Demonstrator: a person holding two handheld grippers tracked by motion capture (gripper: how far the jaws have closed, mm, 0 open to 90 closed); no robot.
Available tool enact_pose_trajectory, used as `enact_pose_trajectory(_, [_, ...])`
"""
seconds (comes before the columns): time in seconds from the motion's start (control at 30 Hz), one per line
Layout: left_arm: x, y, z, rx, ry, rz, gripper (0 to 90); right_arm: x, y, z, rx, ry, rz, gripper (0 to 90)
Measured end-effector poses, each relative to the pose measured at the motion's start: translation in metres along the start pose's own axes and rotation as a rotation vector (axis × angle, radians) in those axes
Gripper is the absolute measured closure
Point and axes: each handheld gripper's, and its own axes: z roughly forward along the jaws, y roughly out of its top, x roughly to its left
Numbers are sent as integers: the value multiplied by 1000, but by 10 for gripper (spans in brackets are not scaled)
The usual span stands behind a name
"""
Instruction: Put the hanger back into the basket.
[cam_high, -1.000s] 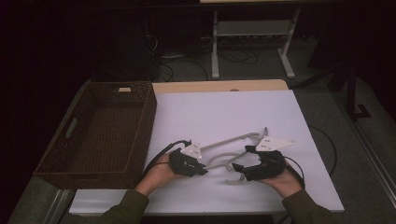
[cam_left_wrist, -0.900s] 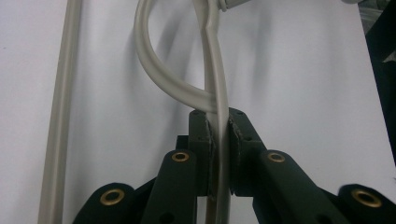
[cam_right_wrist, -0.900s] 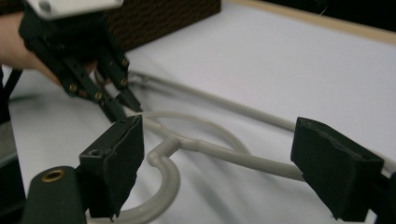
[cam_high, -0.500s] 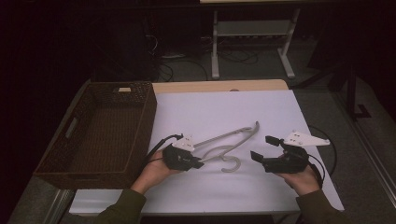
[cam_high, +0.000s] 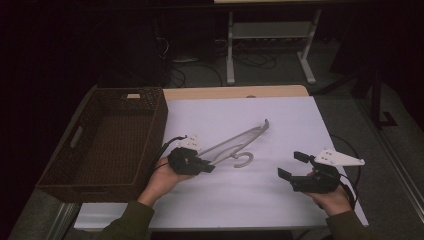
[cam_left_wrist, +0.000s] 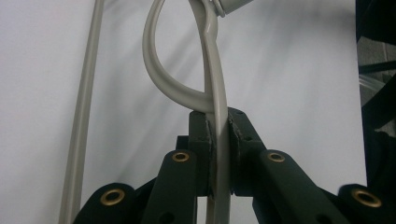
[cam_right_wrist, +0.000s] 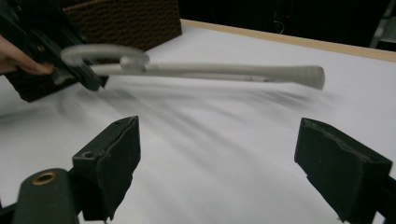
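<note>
- Wicker basket (cam_high: 107, 145) at the table's (cam_high: 280, 115) left edge.
- Left gripper (cam_high: 207, 167) low beside the basket, hand (cam_high: 162, 182) cupped under it, forearm coming in from the bottom; jaws clamped on one end of the hanger (cam_high: 235, 145).
- Hanger runs up and right over the white table, hook near mid-table.
- Right gripper (cam_high: 292, 165) well apart from the hanger, pointing left, jaws wide open, holding nothing.
</note>
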Motion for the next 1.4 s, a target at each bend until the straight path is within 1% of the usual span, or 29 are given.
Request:
enact_pose_trajectory(0.03, [1, 1, -3, -1, 3, -5, 821, 0, -1, 0, 1, -4, -3, 139])
enact_pose_trajectory(0.07, [1, 2, -5, -14, 6, -17, 821, -1, -3, 0, 5, -7, 1, 139])
enact_pose_trajectory(0.2, [4, 7, -15, -60, -7, -54, 821, -2, -5, 2, 19, -24, -8, 139])
enact_pose_trajectory(0.23, [4, 8, -18, -62, -4, -48, 821, -2, -5, 3, 18, -26, -10, 139])
enact_pose_trajectory(0.4, [2, 16, -33, -75, 0, -74, 821, -1, -5, 4, 20, -26, -13, 137])
enact_pose_trajectory(0.57, [-1, 30, -51, -86, 9, -77, 821, -2, -5, 4, 14, -33, -9, 137])
enact_pose_trajectory(0.7, [0, 40, -67, -92, 9, -81, 821, -2, -4, 3, 14, -36, -14, 137])
enact_pose_trajectory(0.83, [3, 46, -85, -105, 15, -91, 821, -2, -4, 2, 12, -40, -15, 137])
enact_pose_trajectory(0.87, [4, 47, -90, -114, 9, -98, 821, -2, -4, 2, 13, -41, -18, 138])
enact_pose_trajectory(0.9, [5, 47, -94, -128, -7, -106, 821, -2, -4, 2, 15, -41, -15, 138])
enact_pose_trajectory(0.93, [6, 48, -97, -136, -18, -108, 822, -2, -4, 3, 11, -41, -24, 137])
enact_pose_trajectory(0.97, [6, 49, -100, -141, -24, -114, 821, -2, -4, 3, 13, -41, -20, 138])
enact_pose_trajectory(1.07, [7, 52, -109, -133, -7, -113, 822, -2, -4, 2, 9, -43, -18, 138])
enact_pose_trajectory(1.17, [8, 54, -117, -142, -6, -115, 822, -2, -4, 3, 13, -43, -19, 138])
enact_pose_trajectory(1.27, [9, 56, -126, -146, 10, -109, 821, -2, -4, 3, 15, -45, -20, 139])
enact_pose_trajectory(1.4, [12, 56, -137, -155, 24, -117, 822, -2, -4, 3, 12, -45, -22, 139])
